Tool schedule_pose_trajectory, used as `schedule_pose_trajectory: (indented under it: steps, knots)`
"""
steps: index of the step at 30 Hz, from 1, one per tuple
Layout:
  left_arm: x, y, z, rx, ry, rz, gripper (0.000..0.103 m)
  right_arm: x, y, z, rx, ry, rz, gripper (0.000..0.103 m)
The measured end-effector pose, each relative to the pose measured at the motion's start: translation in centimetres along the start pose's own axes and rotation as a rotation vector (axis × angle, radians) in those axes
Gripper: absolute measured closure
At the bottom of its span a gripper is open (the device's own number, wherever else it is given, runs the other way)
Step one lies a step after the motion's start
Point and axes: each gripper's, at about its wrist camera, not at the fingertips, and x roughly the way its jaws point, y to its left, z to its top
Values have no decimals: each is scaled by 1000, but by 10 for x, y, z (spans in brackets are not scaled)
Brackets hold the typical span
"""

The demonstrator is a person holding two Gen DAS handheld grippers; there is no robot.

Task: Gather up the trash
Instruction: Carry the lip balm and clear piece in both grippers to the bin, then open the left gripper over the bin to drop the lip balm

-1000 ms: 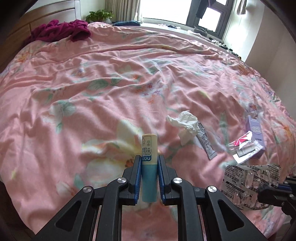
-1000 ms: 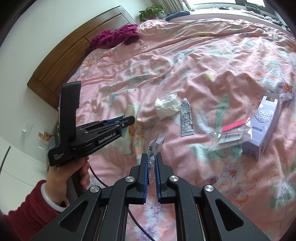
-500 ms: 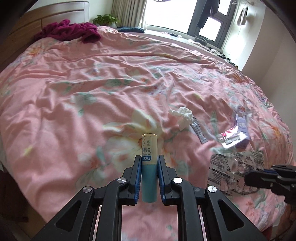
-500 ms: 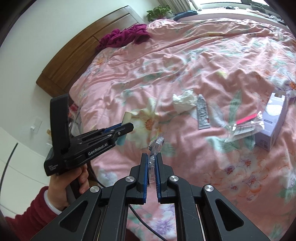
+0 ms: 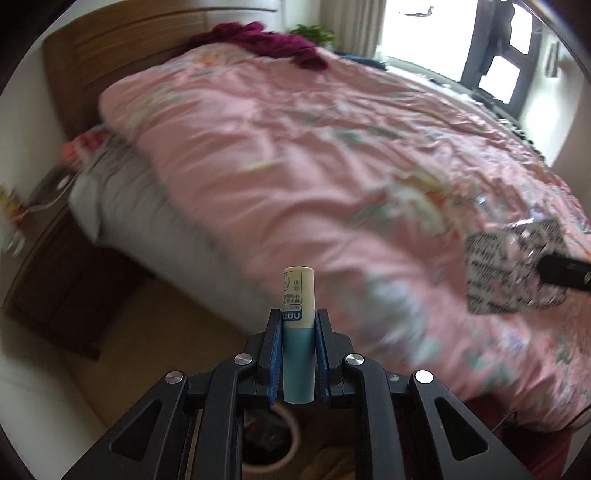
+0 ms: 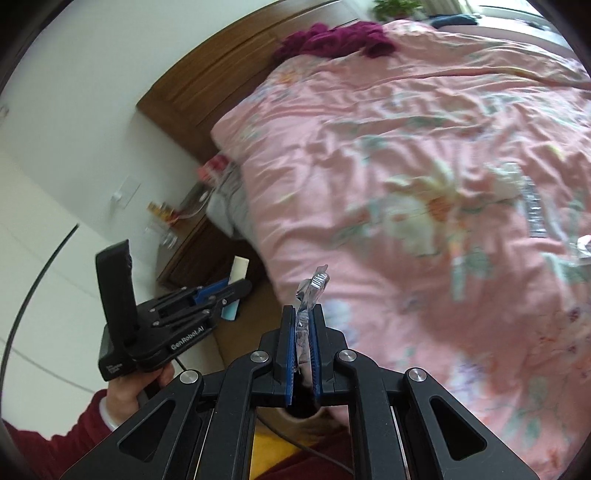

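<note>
— So, what do we hold beside the bed (image 5: 295,177)?
— Our left gripper (image 5: 298,325) clamps the lip balm tube (image 5: 298,332); our right gripper (image 6: 303,325) pinches a printed plastic wrapper (image 6: 312,291).
— Beyond?
— The maroon garment (image 6: 332,38) lies at the headboard end.

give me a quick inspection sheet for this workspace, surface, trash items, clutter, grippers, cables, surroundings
surface: pink floral duvet on the bed, rumpled, blurred by motion.
job's things: lip balm tube upright between the left fingers; clear printed wrapper pinched in the right; round bin on the floor below the left gripper.
clutter: silver sachet lying on the duvet; maroon clothing by the headboard.
grippers: left gripper shut on the tube; right gripper shut on the wrapper.
cables: a black lead running under the right gripper.
surroundings: wooden headboard, nightstand, window.
</note>
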Motion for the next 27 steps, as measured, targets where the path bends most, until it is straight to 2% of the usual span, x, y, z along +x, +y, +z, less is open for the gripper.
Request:
schedule_pose_trajectory:
  steps: [5, 8, 13, 17, 27]
  knots:
    - [2, 57, -68, -129, 92, 74, 85, 40, 42, -19, -63, 94, 76, 95]
    - [5, 81, -107, -218, 128, 74, 85, 65, 65, -33, -105, 162, 101, 95]
    - [22, 88, -150, -253, 197, 42, 85, 98, 90, -52, -141, 247, 126, 95]
    - [35, 85, -163, -256, 230, 27, 85, 112, 99, -62, -153, 289, 118, 95]
    - [66, 87, -170, -258, 296, 11, 85, 130, 101, -73, -135, 347, 92, 95]
